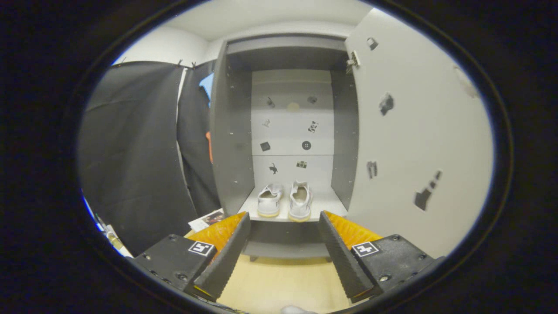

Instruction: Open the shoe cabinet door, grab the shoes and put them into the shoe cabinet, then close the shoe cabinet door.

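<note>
A grey shoe cabinet point(231, 131) stands straight ahead with its interior exposed. Its white door point(418, 144) is swung wide to the right and carries small dark stickers. Two white shoes sit side by side on the bottom shelf point(327, 203), heels toward me: the left shoe point(269, 200) and the right shoe point(300, 200). My gripper point(283, 220) is open, with nothing between its fingers. It hovers a short way in front of the shelf's front edge. The shoes lie just beyond the fingertips.
Black cloth point(135, 152) hangs to the left of the cabinet. A few papers point(207, 219) lie on the floor by the cabinet's left foot. Pale wooden floor point(283, 283) stretches below the fingers. The cabinet's back panel point(292, 126) bears several small stickers.
</note>
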